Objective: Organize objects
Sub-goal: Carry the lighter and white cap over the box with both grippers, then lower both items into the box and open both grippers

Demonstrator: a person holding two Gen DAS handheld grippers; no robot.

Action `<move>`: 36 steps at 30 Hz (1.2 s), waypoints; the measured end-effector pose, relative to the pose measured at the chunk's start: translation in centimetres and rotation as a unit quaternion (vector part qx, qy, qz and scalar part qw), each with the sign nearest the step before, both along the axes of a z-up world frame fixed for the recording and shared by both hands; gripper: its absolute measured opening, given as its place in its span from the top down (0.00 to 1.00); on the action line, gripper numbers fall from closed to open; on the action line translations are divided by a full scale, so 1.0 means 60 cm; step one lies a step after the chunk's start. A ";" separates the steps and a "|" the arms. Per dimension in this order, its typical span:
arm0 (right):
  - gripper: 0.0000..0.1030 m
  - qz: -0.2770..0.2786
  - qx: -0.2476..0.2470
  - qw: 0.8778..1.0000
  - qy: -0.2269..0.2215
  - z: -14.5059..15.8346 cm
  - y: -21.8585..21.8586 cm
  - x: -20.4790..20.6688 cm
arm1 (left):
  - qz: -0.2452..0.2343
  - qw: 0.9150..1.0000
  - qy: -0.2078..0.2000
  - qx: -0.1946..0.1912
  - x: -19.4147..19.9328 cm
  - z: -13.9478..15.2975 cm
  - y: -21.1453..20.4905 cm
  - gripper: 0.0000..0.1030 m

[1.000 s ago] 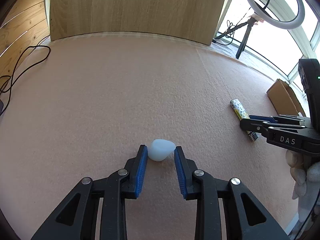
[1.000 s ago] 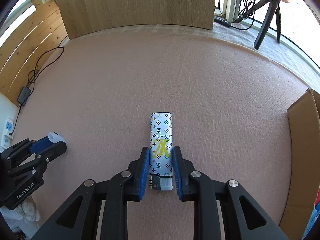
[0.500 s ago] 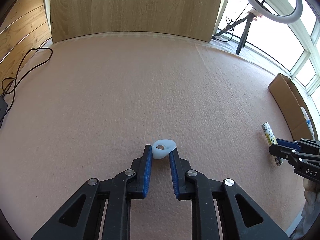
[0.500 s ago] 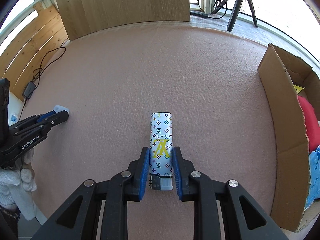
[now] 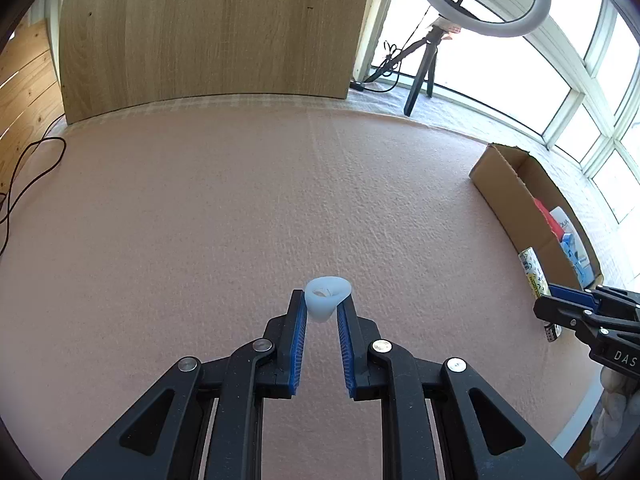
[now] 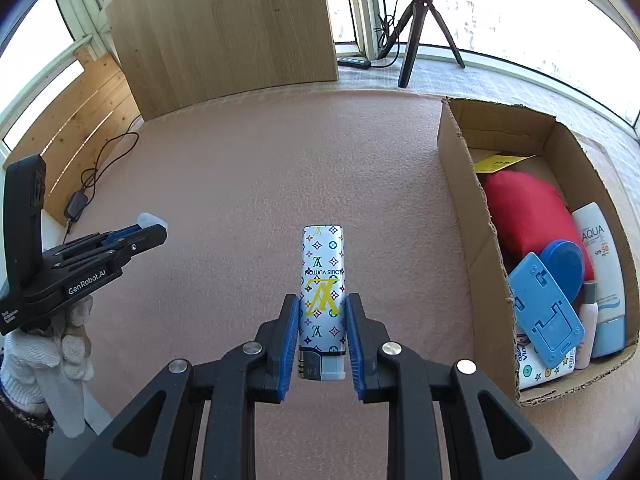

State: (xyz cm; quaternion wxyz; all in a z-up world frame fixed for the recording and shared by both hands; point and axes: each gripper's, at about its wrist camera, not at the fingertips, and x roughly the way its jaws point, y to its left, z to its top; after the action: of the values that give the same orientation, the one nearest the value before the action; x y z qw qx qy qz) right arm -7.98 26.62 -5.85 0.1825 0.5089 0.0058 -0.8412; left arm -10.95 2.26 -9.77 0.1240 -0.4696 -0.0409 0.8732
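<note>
My left gripper (image 5: 322,305) is shut on a small pale blue ring-shaped piece (image 5: 326,299), held above the pink carpet. In the right wrist view that same gripper (image 6: 154,229) shows at the left with the pale piece (image 6: 147,219) at its tips. My right gripper (image 6: 322,307) is shut on a white lighter (image 6: 322,286) printed with coloured monogram marks, its cap end toward the camera. In the left wrist view the right gripper (image 5: 549,302) and the lighter (image 5: 534,274) sit at the far right, beside the cardboard box (image 5: 504,196).
The open cardboard box (image 6: 464,216) at the right holds a red pouch (image 6: 524,212), a blue lid, a blue plastic piece (image 6: 544,308) and sunscreen tubes (image 6: 598,248). A wood panel (image 5: 208,32), a ring-light tripod (image 5: 424,60) and a black cable (image 5: 32,168) border the carpet.
The left gripper shut on the pale blue piece and lifted it. The right gripper carried the lighter rightward, bringing the cardboard box and its contents into view.
</note>
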 end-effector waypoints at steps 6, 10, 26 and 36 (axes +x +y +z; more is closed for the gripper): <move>0.80 -0.027 -0.013 0.999 0.018 0.034 0.072 0.015 | -0.038 0.999 0.015 0.012 -0.015 0.035 0.087 0.84; 0.80 -0.047 -0.017 0.998 0.031 0.053 0.122 0.017 | -0.066 0.997 0.024 0.014 -0.023 0.052 0.160 0.84; 0.80 -0.107 0.012 0.990 0.087 0.110 0.300 -0.070 | -0.152 0.988 0.036 0.017 -0.071 0.077 0.405 0.84; 0.80 -0.096 0.020 0.991 0.087 0.097 0.313 -0.143 | -0.158 0.987 0.031 0.013 -0.093 0.069 0.474 0.83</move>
State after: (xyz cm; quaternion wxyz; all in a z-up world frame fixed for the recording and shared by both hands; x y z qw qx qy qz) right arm -16.58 45.38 -0.02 0.0893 0.4359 -0.0103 -0.8955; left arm -16.53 30.70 -5.61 0.2675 -0.4411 0.0258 0.8562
